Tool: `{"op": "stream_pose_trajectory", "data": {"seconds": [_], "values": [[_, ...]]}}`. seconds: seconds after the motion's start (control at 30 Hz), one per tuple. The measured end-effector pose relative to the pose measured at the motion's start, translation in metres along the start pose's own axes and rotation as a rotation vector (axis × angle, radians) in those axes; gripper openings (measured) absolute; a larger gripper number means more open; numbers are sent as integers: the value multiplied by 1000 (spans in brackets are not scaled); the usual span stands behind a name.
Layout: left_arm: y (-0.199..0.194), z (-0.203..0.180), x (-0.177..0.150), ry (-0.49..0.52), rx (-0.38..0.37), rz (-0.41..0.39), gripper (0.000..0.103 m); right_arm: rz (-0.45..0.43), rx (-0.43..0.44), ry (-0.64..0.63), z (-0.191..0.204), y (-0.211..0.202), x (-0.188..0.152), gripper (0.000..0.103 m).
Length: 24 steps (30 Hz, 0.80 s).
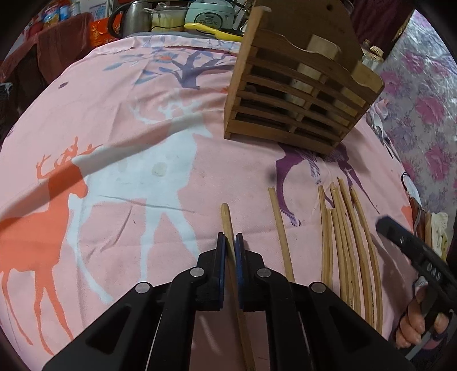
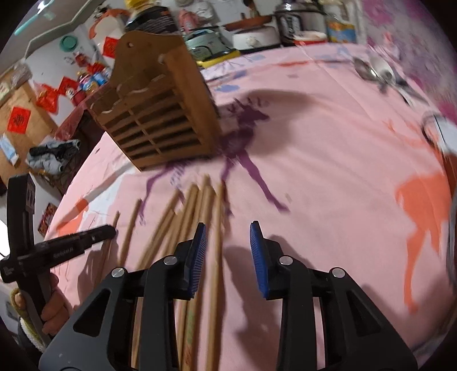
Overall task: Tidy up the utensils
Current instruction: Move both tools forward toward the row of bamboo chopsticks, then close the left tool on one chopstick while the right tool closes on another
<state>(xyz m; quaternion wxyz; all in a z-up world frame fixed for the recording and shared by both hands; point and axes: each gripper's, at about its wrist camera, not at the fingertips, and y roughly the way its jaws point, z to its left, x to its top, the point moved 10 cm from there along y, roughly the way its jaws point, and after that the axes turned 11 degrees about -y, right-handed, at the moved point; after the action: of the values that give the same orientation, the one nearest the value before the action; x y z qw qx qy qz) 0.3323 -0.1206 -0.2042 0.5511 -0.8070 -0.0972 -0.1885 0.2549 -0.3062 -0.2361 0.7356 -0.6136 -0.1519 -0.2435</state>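
Note:
My left gripper (image 1: 230,242) is shut on a single wooden chopstick (image 1: 226,217), low over the pink deer-print cloth. Another chopstick (image 1: 280,228) lies just to its right, and a bundle of several chopsticks (image 1: 342,228) lies further right. The wooden slatted utensil holder (image 1: 297,94) stands beyond them. My right gripper (image 2: 228,237) is open and empty, hovering over the right edge of the chopstick bundle (image 2: 197,211). The holder (image 2: 160,114) shows at upper left of the right wrist view. The left gripper (image 2: 100,232) shows there too, at the left.
Metal spoons (image 2: 374,71) lie on the cloth at the far right. Pots and a rice cooker (image 1: 211,12) stand behind the table's back edge. The right gripper's body (image 1: 411,245) sits at the right edge of the left wrist view. A floral cloth (image 1: 422,108) borders the table on the right.

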Motion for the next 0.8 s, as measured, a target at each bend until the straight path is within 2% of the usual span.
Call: {"op": "stream_pose_trajectory", "data": {"seconds": [0.1,0.37,0.43,0.5,0.53,0.7,0.8], "values": [[2,1,1,3,-2,-1,9,12,-1,-10,5,11,7,32],[2,1,1,0,-11,-5,9,34,31,26,-1,16,-9,32],[-1,1,-2,-2,-3,-7,15,24,31,23,1,11,-9,32],[-9,1,-10,2,8,-22,41,17,37,24,4,2,-11,33],[-15,2,-17,4,16,-33,49,15,41,24,7,-3,-15,33],[-37,8,-63,28,27,-42,50,-1,24,9,16,-35,-48,33],[-52,13,-90,48,50,-67,50,-3,42,46,18,-54,-77,33]]}}
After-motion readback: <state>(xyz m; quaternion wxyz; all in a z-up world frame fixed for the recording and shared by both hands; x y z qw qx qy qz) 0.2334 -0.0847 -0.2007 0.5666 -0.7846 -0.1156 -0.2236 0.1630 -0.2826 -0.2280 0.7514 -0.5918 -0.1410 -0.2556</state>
